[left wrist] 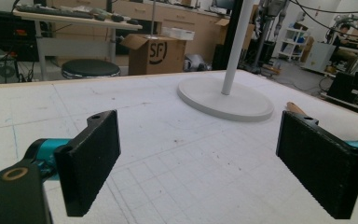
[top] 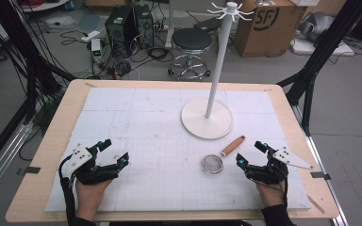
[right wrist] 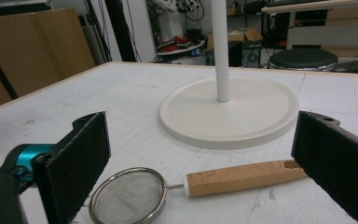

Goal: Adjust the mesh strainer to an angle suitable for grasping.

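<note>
While both hands rest low at the near edge, laid out thus, largest first:

Table (top: 37, 174): pale wooden top, covered almost wholly by a white gridded board (top: 136, 122); board scuffed and speckled with dark crumbs in the left gripper view.

Stand (top: 207, 117): white, round flat base on the board's far right part, thin upright pole rising from the base's middle, ring of small hooks at the top; upright; base well apart from both grippers.

Left gripper (top: 112, 151): held in the person's left hand (top: 90, 195) at the board's near left; jaws wide apart, nothing between them but bare board; pads (left wrist: 91, 161) black and ribbed, pointing across the board toward the stand.

Right gripper (top: 250, 153): held in the right hand (top: 269, 190) at the board's near right; jaws likewise wide apart, gripping nothing; strainer lying on the board just ahead of them, between the two pads as seen in the right gripper view, touched by neither as far as can be told.

Strainer (top: 219, 159): small, lying flat on the board, just near of the stand's base and just left of the right gripper; round wire-mesh bowl (right wrist: 129, 196) toward the near side, light wooden handle (right wrist: 242, 177) slanting away toward the far right.
</note>
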Demonstrator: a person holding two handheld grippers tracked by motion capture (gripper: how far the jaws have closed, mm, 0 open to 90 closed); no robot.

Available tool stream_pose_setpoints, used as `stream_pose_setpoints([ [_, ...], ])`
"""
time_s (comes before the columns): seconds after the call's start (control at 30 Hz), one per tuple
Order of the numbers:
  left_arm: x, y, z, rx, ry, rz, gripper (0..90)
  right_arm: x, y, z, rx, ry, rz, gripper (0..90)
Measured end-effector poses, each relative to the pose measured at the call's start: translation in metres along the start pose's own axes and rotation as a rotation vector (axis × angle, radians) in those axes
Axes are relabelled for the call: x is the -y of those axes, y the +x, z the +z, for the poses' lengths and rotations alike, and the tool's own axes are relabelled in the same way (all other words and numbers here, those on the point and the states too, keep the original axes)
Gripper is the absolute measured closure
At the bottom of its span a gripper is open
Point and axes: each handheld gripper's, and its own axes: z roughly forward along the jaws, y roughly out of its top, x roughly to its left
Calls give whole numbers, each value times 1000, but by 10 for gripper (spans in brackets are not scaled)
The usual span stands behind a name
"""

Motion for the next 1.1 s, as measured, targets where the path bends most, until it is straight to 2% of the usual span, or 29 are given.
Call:
stream_pose_setpoints([
  [0.27,0,-1,0,5,3,-1,141,0,-1,0,1,-1,10,35],
  [0.4,1,-2,1,7,3,-6,141,-2,-3,0,3,-8,33,47],
  [0.43,1,-2,1,6,3,-6,141,-3,-5,0,7,-7,43,84],
  [0.5,1,-2,1,8,3,-5,142,-5,-9,0,12,-13,65,267],
  [0.53,1,-2,1,8,3,-4,141,-6,-11,-1,18,-12,75,304],
  [0.57,1,-2,1,7,2,-4,141,-7,-13,0,24,-6,83,382],
  [0.7,1,-1,0,7,0,-8,142,-8,-20,5,43,61,117,627],
  [0.73,1,0,0,8,6,-8,142,-8,-22,7,41,75,136,664],
  [0.77,1,0,0,8,6,-8,141,-8,-22,7,41,75,136,664],
  [0.83,1,-1,0,7,1,-1,141,-8,-23,10,49,117,146,786],
  [0.9,1,-2,0,12,1,1,142,-8,-24,14,55,140,146,845],
  [1.0,1,-2,1,10,6,4,142,-6,-23,18,44,162,145,895],
  [1.1,1,-2,0,12,4,1,142,-6,-20,24,28,187,140,897],
])
